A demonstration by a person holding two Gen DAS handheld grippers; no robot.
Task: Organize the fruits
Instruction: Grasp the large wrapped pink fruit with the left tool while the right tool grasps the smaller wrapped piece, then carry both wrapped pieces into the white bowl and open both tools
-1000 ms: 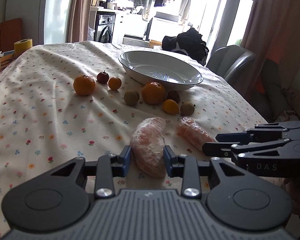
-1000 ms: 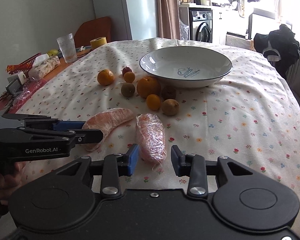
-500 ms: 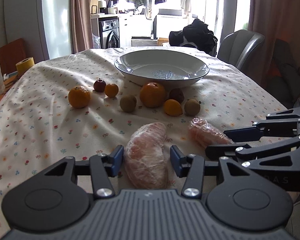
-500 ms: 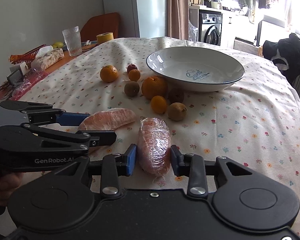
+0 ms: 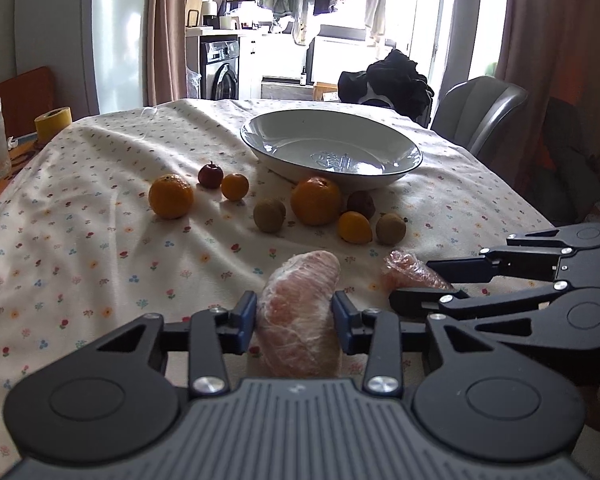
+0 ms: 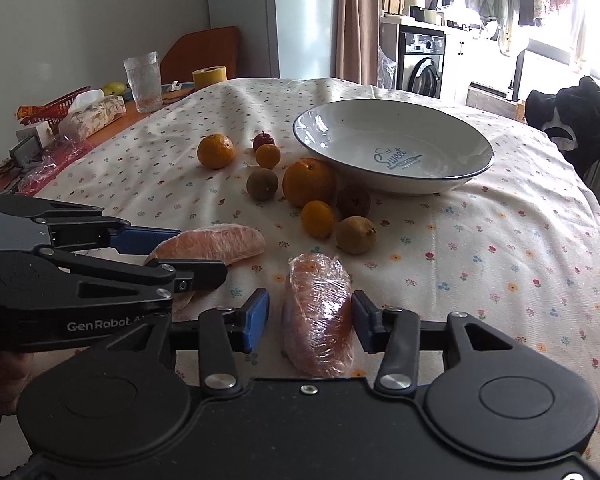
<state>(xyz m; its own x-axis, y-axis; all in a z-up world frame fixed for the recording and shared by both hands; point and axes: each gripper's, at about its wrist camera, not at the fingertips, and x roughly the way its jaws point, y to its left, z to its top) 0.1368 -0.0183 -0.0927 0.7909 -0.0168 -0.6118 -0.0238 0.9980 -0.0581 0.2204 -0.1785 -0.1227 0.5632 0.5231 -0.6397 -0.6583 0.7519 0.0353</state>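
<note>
Two plastic-wrapped pomelo wedges lie on the flowered tablecloth near me. My left gripper (image 5: 295, 318) has both pads against the left wedge (image 5: 300, 312); it also shows in the right wrist view (image 6: 210, 245). My right gripper (image 6: 310, 320) straddles the right wedge (image 6: 320, 312), its right pad touching and a gap at the left pad; this wedge shows partly in the left wrist view (image 5: 410, 270). Beyond them lie oranges (image 5: 316, 201), kiwis (image 5: 269, 215), small dark fruits (image 5: 210, 176) and an empty white bowl (image 5: 332, 152).
A glass (image 6: 142, 80), yellow tape roll (image 6: 209, 77), tissue box (image 6: 94, 114) and clutter stand at the table's left edge. A grey chair (image 5: 478, 114) with dark clothes (image 5: 392, 82) stands beyond the far right side.
Both grippers have moved forward around their wedges and levelled out. The left jaws have narrowed onto the left wedge. The wedges still rest on the cloth.
</note>
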